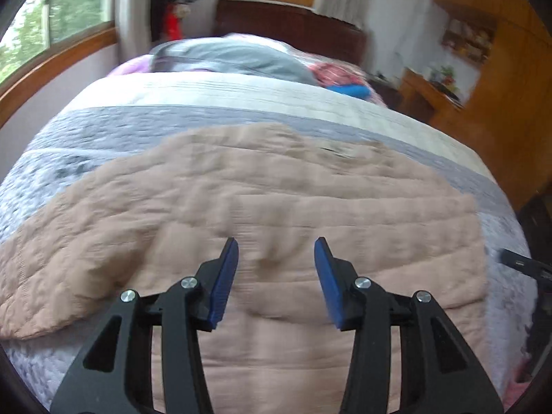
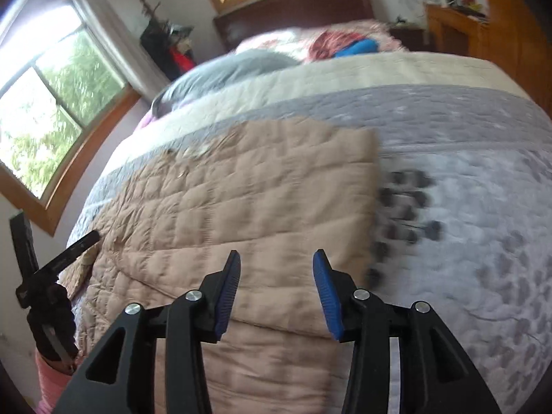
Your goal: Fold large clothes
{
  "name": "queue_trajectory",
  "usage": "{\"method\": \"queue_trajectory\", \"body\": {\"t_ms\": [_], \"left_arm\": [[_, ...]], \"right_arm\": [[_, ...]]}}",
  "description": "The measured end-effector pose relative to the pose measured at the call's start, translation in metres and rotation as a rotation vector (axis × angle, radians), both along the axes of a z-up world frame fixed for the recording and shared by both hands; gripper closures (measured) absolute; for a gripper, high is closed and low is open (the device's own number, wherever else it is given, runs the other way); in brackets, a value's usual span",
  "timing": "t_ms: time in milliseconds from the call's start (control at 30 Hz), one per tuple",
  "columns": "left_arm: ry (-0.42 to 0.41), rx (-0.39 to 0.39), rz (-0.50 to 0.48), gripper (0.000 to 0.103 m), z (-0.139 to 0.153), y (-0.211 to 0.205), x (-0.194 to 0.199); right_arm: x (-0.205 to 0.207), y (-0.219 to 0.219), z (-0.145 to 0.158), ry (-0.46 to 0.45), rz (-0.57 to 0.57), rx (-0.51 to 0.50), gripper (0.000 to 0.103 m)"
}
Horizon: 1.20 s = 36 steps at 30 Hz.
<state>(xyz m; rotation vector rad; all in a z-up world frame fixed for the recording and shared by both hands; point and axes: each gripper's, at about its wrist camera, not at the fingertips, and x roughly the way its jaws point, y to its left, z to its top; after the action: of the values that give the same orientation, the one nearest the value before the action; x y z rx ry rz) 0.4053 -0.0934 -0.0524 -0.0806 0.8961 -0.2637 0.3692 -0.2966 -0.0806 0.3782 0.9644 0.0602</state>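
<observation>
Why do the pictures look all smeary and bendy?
Left wrist view: the pink coat is smeared by motion blur, and the fisheye lens bulges the bed. Right wrist view: the quilt's dark spots streak; the window glares white.

Jacket (image 1: 276,186): blurred; near hem cut off at 6 o'clock.
Quilt print (image 2: 407,207): smeared, shapes unreadable.

Bare bedspread (image 2: 465,189) right of jacket (image 2: 258,200), pillows (image 2: 234,63) beyond
</observation>
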Motion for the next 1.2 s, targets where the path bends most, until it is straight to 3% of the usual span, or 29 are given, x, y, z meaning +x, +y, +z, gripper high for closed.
{"method": "queue_trajectory", "body": {"t_ms": [133, 267, 467, 533, 633, 700, 800, 933, 1033, 1200], "left_arm": [[0.072, 0.004, -0.051, 0.058, -0.024, -0.041, 0.016], [0.140, 0.028, -0.046, 0.058, -0.059, -0.046, 0.030], [0.082, 0.070, -0.083, 0.056, -0.077, -0.047, 0.023], [0.076, 0.080, -0.079, 0.055, -0.078, -0.049, 0.022], [0.087, 0.083, -0.065, 0.057, -0.067, -0.046, 0.016], [0.069, 0.063, -0.057, 0.057, -0.052, -0.040, 0.007], [0.041, 0.102, -0.077, 0.056, -0.042, -0.039, -0.013], [0.100, 0.107, -0.098, 0.055, -0.061, -0.042, -0.017], [0.088, 0.116, -0.103, 0.055, -0.072, -0.042, -0.016], [0.119, 0.097, -0.091, 0.055, -0.067, -0.042, -0.007]], "right_arm": [[0.040, 0.037, -0.019, 0.075, 0.048, -0.022, 0.058], [0.050, 0.044, -0.041, 0.118, 0.045, -0.045, 0.059], [0.052, 0.059, -0.064, 0.126, 0.059, -0.154, 0.061], [0.052, 0.065, -0.065, 0.118, 0.058, -0.187, 0.061], [0.047, 0.060, -0.058, 0.109, 0.044, -0.144, 0.061], [0.031, 0.056, -0.042, 0.063, 0.059, -0.094, 0.061], [0.009, 0.061, -0.029, 0.040, 0.081, -0.120, 0.061], [0.005, 0.066, -0.048, 0.102, 0.096, -0.108, 0.061], [0.006, 0.069, -0.067, 0.108, 0.091, -0.112, 0.061], [0.012, 0.060, -0.064, 0.114, 0.092, -0.059, 0.061]]}}
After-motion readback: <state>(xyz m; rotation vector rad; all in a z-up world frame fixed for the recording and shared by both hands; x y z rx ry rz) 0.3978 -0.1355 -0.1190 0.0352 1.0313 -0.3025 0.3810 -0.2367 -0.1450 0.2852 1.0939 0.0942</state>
